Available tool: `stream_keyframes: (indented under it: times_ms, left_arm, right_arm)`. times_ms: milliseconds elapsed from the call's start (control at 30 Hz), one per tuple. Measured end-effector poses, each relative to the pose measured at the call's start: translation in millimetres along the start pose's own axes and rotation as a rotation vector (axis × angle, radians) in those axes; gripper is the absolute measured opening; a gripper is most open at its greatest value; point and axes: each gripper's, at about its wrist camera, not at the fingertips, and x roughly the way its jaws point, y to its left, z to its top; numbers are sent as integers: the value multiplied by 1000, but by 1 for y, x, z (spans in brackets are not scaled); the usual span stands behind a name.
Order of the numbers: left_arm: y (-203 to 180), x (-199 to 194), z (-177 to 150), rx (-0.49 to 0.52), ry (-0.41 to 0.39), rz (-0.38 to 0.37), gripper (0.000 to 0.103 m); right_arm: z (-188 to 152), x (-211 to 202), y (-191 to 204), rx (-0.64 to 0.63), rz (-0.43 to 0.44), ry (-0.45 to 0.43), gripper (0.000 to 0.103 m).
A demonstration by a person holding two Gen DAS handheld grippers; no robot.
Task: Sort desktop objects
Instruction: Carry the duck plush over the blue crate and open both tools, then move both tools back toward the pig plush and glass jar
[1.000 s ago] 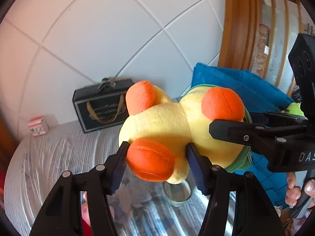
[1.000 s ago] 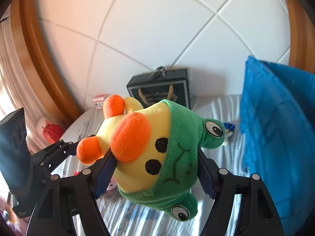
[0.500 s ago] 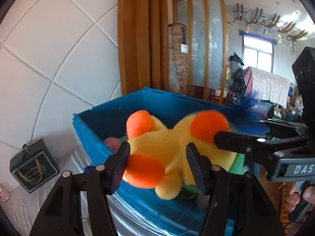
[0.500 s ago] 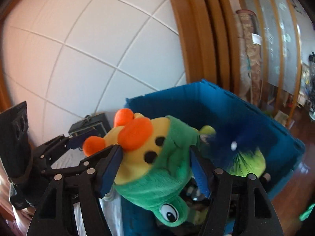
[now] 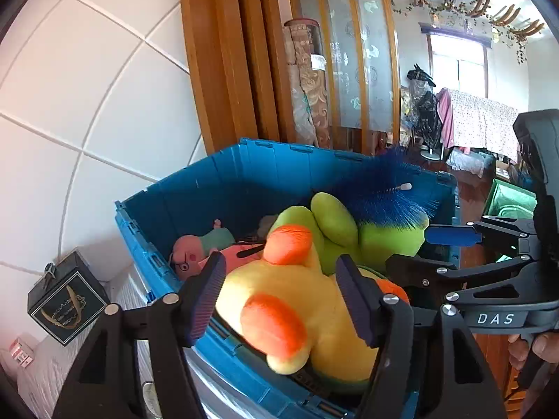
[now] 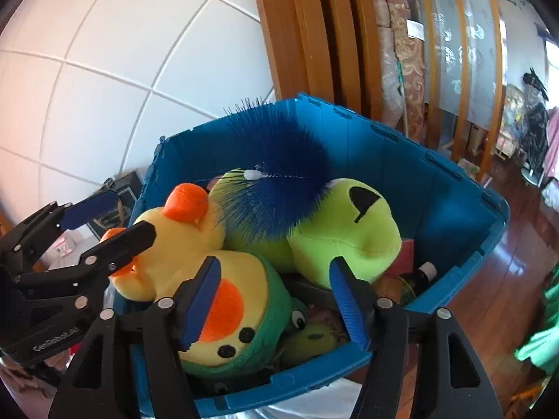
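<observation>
The duck plush (image 5: 290,300), yellow with orange feet and a green frog hood (image 6: 244,310), lies in the blue bin (image 5: 244,160) on top of other toys. My left gripper (image 5: 279,296) straddles its body. Its jaws are opening and the pads look slack on the plush. My right gripper (image 6: 274,300) hangs over the hooded head, also opening, with a clear gap at its right pad. In each wrist view the other gripper shows at the edge: the right gripper (image 5: 433,251) and the left gripper (image 6: 108,225).
The bin (image 6: 384,160) also holds a lime green plush (image 6: 342,230), a blue bristle brush (image 6: 279,174), a pink pig plush (image 5: 188,255) and a small bottle (image 6: 426,270). A black gift box (image 5: 66,303) stands against the tiled wall on the left. Wooden floor (image 6: 506,279) lies to the right.
Both grippers swung the duck plush from above the table over to the blue bin. It now rests among the toys there, and both pairs of jaws have widened.
</observation>
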Motion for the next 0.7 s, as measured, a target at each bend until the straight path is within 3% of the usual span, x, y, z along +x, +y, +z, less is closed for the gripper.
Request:
stream_keyframes:
  times_ms: [33,100,333,433,600,700]
  left_arm:
    - [4,-8,-2,-4,-19,11,70]
    - [12,-22,-6,-15,-56,28,77]
    - [45,-58,-32,-79,-87,92,80]
    - [63,-66,-51,-117,-55,111,80]
    - [101,-78,-92,-209,2,133,80]
    - [130,-86,-123,-266,27,194,80]
  right_arm:
    - [0,-2,4,-7,-8,-7,92]
    - [0,-7,15,-29,-32,-30,103]
    - [-3,-15,54,-89,-76,-68,103]
    - [-6,-21,72,-127,-83,-96,103]
    - [-12,-36,111,-183,-13,-151,103]
    - [-14,-33,139,-221,51,-159,103]
